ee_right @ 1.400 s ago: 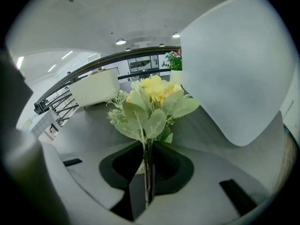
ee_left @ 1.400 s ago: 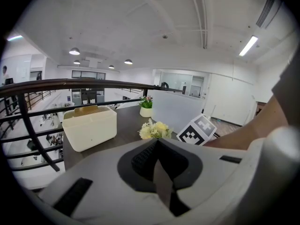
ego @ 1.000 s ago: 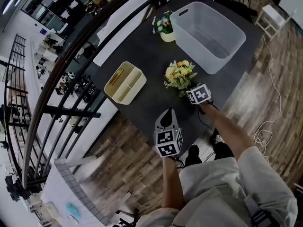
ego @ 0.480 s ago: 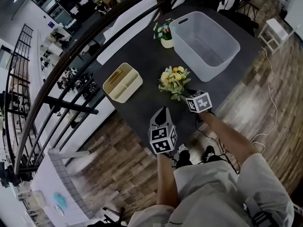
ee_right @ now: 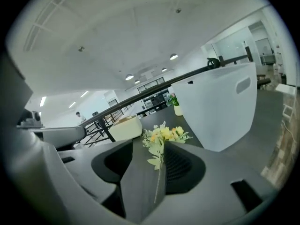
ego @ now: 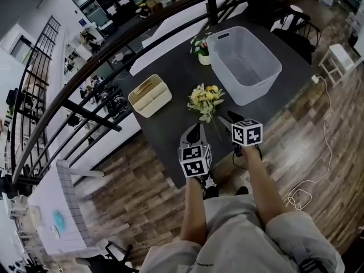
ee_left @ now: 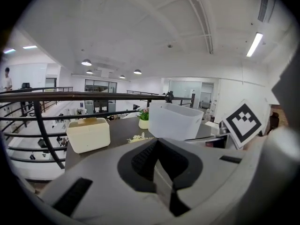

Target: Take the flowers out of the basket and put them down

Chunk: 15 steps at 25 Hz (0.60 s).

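A bouquet of yellow flowers [ego: 205,99] lies on the dark table [ego: 170,135], in front of the white plastic basket [ego: 259,87], which looks empty. My right gripper [ego: 232,118] is just behind the stem end, apart from it, with its jaws together and nothing between them. In the right gripper view the flowers [ee_right: 161,136] lie ahead past the right gripper [ee_right: 160,161], and the basket [ee_right: 220,104] stands to the right. My left gripper [ego: 194,134] hovers shut near the table's front edge. Only the bouquet's tip [ee_left: 137,137] shows over the left gripper [ee_left: 157,146].
A cream caddy [ego: 150,95] stands at the table's left. A small potted plant [ego: 200,45] sits behind the basket's left corner. A black railing [ego: 114,56] runs along the table's far side. A cable [ego: 318,152] trails over the wooden floor on the right.
My right gripper has let go of the bouquet's stem and drawn back toward me. The bouquet now rests on the table. The left gripper has barely moved.
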### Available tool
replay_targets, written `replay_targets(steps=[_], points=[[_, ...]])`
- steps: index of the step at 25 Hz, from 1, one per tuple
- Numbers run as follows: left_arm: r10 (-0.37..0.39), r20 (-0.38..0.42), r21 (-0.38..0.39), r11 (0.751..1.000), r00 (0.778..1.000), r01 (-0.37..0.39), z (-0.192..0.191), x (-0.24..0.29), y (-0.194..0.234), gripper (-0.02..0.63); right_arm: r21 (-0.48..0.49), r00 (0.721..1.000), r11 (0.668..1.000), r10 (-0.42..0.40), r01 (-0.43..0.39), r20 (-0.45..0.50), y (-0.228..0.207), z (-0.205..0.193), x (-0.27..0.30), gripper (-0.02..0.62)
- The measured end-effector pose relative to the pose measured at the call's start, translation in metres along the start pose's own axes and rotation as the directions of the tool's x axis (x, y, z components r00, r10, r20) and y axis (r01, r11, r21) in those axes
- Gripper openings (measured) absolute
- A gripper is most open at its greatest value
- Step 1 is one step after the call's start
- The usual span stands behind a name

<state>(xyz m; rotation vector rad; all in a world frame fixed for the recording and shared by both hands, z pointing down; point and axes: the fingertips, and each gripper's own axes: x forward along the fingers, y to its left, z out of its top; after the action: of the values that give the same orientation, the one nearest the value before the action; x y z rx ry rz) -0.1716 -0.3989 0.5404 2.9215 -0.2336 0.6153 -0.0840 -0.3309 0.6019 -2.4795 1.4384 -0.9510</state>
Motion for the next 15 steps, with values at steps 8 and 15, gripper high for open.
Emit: replay_targets(steps=[8,15], points=[[0.029,0.0,0.031,0.999,1.0,-0.029,-0.011,-0.022,-0.046,0.019,-0.109,0.999,0.994,-0.019,0.022,0.03,0.007,-0.026,-0.055,0.219],[0.052,0.009,0.023,0.998,0.999,-0.052,-0.02,-0.04,-0.072,0.02,-0.149,0.997,0.988,-0.042,0.052,0.067,0.002,-0.028,-0.086,0.149]])
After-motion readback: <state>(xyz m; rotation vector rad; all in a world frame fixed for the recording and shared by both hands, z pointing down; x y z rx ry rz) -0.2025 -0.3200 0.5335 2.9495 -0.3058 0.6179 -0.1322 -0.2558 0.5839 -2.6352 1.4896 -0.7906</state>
